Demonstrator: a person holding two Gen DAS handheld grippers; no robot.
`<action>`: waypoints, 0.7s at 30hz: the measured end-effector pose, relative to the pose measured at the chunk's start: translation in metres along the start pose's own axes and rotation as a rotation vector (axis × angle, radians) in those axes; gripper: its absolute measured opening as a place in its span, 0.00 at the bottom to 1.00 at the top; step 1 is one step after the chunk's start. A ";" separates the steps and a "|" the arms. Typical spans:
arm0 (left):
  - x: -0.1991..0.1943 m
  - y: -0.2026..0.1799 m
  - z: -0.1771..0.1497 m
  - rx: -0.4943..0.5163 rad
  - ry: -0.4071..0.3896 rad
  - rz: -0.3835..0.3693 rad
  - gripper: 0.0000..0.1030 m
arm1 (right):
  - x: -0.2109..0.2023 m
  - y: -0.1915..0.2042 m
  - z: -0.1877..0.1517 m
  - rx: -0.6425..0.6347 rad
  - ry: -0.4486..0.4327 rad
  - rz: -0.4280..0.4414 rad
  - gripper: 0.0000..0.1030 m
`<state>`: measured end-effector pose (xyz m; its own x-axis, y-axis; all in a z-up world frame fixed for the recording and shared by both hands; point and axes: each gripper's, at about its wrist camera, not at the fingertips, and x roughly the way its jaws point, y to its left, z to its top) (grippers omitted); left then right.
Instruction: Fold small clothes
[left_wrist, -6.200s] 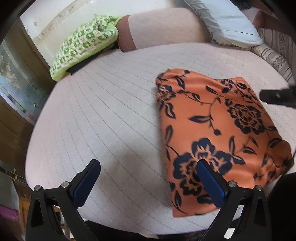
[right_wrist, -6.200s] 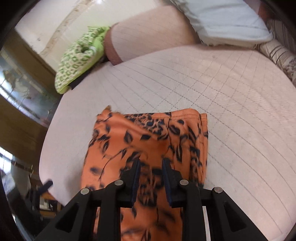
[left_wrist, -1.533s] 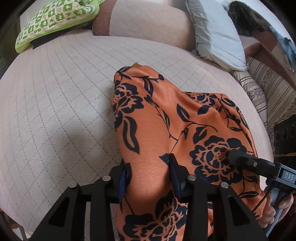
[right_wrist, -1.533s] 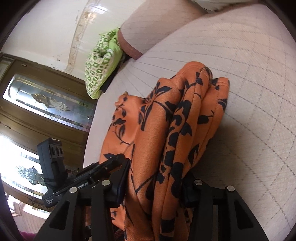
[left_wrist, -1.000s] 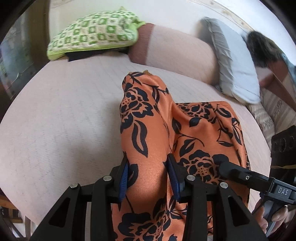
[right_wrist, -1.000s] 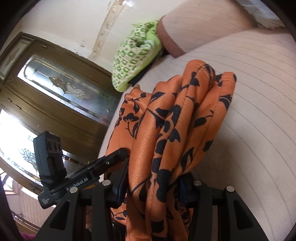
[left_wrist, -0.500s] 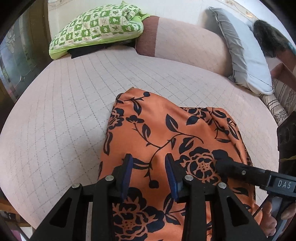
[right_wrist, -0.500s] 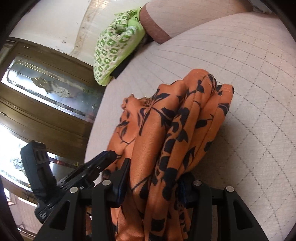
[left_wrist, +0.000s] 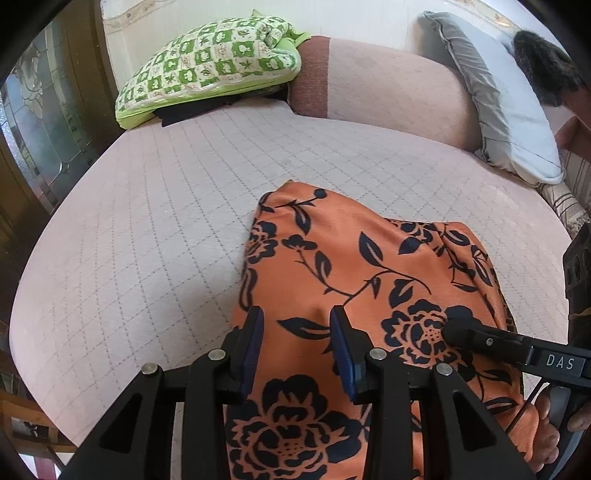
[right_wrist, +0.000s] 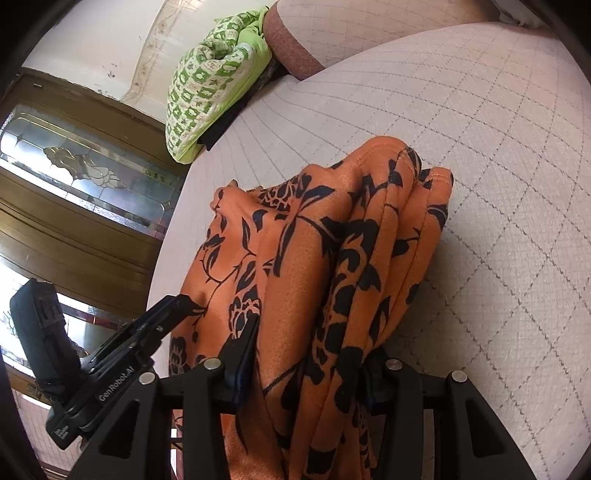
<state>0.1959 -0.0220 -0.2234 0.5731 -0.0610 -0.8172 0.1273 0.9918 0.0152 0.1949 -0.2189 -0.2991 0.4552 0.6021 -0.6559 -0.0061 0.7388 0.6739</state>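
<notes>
1. While both grippers hang onto it, the orange flowered cloth (left_wrist: 343, 266) lies bunched on the pink quilted bed (left_wrist: 147, 221), near its front edge.
2. Left gripper (left_wrist: 295, 332) has its jaws pinching a raised fold of the cloth.
3. Right gripper (right_wrist: 308, 354) pinches a thick bundle of layers.
4. Further back: a green checked pillow (left_wrist: 210, 66) and a grey pillow (left_wrist: 495, 99).

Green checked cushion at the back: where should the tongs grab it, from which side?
Grip the cushion at its thin lime-edged front corner, coming in level from the bed side. That edge overhangs the dark item beneath; the middle looks too plump to pinch.
</notes>
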 end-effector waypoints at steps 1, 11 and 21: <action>0.000 0.002 -0.001 0.000 0.001 0.008 0.39 | 0.001 -0.001 0.000 0.002 0.000 -0.002 0.47; -0.017 0.022 -0.011 0.010 -0.015 0.111 0.65 | 0.003 -0.001 -0.003 -0.010 -0.007 -0.028 0.47; -0.003 0.039 -0.023 0.004 0.042 0.152 0.81 | 0.003 -0.002 -0.008 -0.010 -0.015 -0.044 0.47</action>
<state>0.1806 0.0192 -0.2334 0.5514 0.0949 -0.8288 0.0449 0.9887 0.1432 0.1893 -0.2164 -0.3049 0.4683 0.5643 -0.6799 0.0052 0.7677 0.6408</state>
